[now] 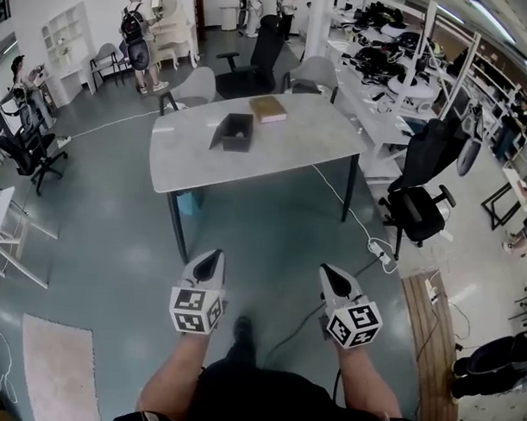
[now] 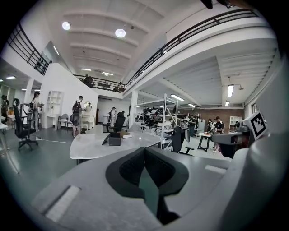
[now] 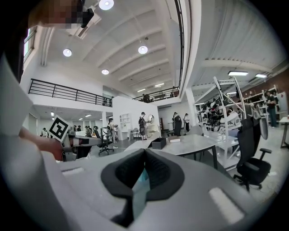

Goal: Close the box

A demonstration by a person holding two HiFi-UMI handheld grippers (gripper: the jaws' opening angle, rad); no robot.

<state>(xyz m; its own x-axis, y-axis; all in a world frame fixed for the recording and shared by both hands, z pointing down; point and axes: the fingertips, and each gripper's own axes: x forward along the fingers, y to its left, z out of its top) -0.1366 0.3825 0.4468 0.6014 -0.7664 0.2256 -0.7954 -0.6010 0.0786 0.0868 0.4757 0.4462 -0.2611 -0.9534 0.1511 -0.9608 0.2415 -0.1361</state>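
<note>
A dark open box (image 1: 233, 132) stands on the grey table (image 1: 257, 149), its lid tilted up at the left. Both gripper views show the box too, far off: the box (image 2: 114, 139) and the box (image 3: 159, 143). My left gripper (image 1: 213, 257) and right gripper (image 1: 328, 271) hang side by side over the floor, well short of the table's near edge. Both are shut, the pads meeting with nothing between them. Both point toward the table.
A tan flat book-like box (image 1: 268, 109) lies on the table behind the dark box. Chairs (image 1: 192, 88) stand at the far side, a black office chair (image 1: 419, 206) at the right. A cable (image 1: 350, 208) runs over the floor to a power strip. People stand at the back.
</note>
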